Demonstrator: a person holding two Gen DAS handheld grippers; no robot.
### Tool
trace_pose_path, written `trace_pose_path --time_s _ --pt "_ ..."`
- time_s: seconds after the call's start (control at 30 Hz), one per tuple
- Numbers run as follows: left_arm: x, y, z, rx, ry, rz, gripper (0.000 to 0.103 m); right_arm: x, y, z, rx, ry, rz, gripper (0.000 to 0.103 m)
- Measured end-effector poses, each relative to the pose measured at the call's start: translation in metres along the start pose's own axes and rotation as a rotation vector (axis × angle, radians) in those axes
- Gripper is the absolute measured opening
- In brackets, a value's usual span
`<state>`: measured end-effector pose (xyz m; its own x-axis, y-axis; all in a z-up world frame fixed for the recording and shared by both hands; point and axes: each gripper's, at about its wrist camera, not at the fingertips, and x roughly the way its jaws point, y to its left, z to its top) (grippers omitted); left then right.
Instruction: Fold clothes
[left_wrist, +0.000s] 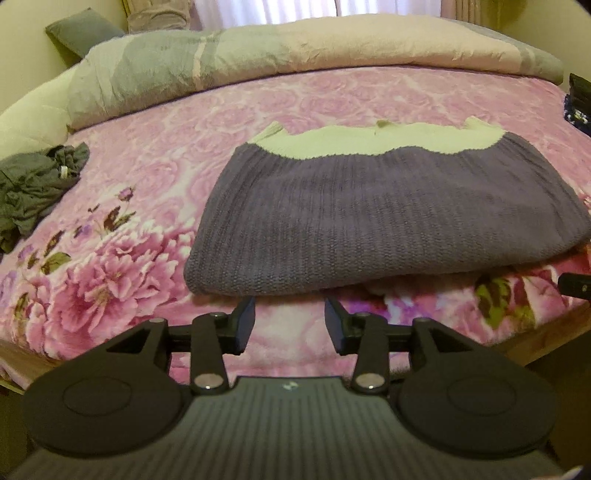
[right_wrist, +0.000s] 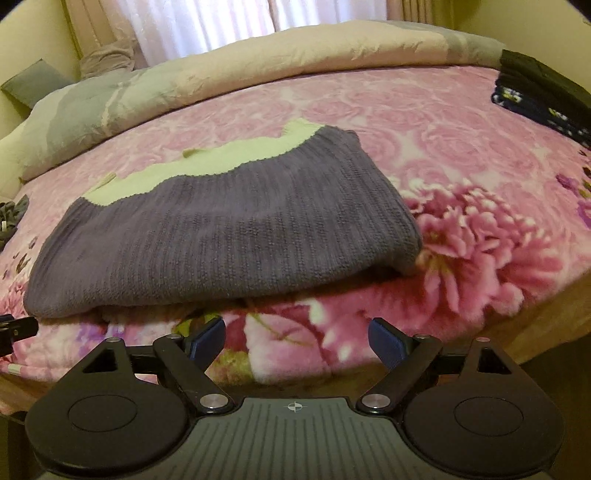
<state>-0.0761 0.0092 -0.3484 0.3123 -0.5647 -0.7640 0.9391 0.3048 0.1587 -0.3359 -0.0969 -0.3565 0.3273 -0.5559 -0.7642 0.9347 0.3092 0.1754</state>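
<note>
A purple knitted sweater (left_wrist: 388, 214) with a pale green upper part lies folded flat on the pink floral bedspread (left_wrist: 155, 155); it also shows in the right wrist view (right_wrist: 221, 236). My left gripper (left_wrist: 290, 304) is open and empty, just in front of the sweater's near folded edge, not touching it. My right gripper (right_wrist: 297, 326) is open and empty, a little in front of the sweater's near right part, over the bedspread (right_wrist: 461, 155).
A crumpled dark grey garment (left_wrist: 33, 188) lies at the bed's left. A rolled grey-and-cream duvet (left_wrist: 295, 51) runs along the far side. Dark folded clothes (right_wrist: 543, 92) sit at the far right. The wooden bed edge (right_wrist: 535, 332) is near right.
</note>
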Motion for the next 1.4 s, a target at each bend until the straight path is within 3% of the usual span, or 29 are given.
trace_pose_path --time_s 0.4,0.73,0.9,0.97,1.0,1.1,1.13,1.17,1.23,1.3,1.4 --pt "-0.040 0.004 -0.017 -0.014 -0.054 0.003 0.038 -0.036 -0.001 -0.016 0.017 -0.050 0.002 0.087" --pt "-0.036 0.010 -0.027 -0.033 -0.054 -0.001 0.039 -0.039 -0.009 -0.024 0.055 -0.051 0.001 0.087" --pt "-0.028 0.044 -0.027 -0.184 -0.190 -0.134 0.030 -0.039 -0.024 -0.015 0.115 -0.164 0.073 0.087" --pt "-0.017 0.055 -0.019 -0.217 -0.218 -0.142 0.019 -0.032 -0.027 -0.006 0.111 -0.199 0.099 0.087" --pt "-0.008 0.059 -0.013 -0.223 -0.220 -0.141 0.019 -0.027 -0.028 -0.001 0.104 -0.212 0.109 0.087" --pt "0.024 0.069 0.004 -0.237 -0.218 -0.129 0.018 -0.005 -0.026 0.020 0.057 -0.212 0.109 0.086" --pt "0.038 0.070 0.010 -0.240 -0.211 -0.114 0.018 0.003 -0.024 0.026 0.038 -0.211 0.102 0.084" --pt "0.053 0.071 0.016 -0.242 -0.202 -0.099 0.018 0.013 -0.023 0.031 0.012 -0.207 0.098 0.074" --pt "0.085 0.073 0.023 -0.258 -0.145 -0.081 0.018 0.036 -0.020 0.039 -0.043 -0.187 0.086 0.071" --pt "0.108 0.072 0.027 -0.272 -0.074 -0.066 0.020 0.064 -0.015 0.047 -0.111 -0.099 0.047 0.072" --pt "0.106 0.067 0.041 -0.219 0.001 -0.042 0.020 0.077 -0.006 0.055 -0.217 0.008 0.012 0.072"
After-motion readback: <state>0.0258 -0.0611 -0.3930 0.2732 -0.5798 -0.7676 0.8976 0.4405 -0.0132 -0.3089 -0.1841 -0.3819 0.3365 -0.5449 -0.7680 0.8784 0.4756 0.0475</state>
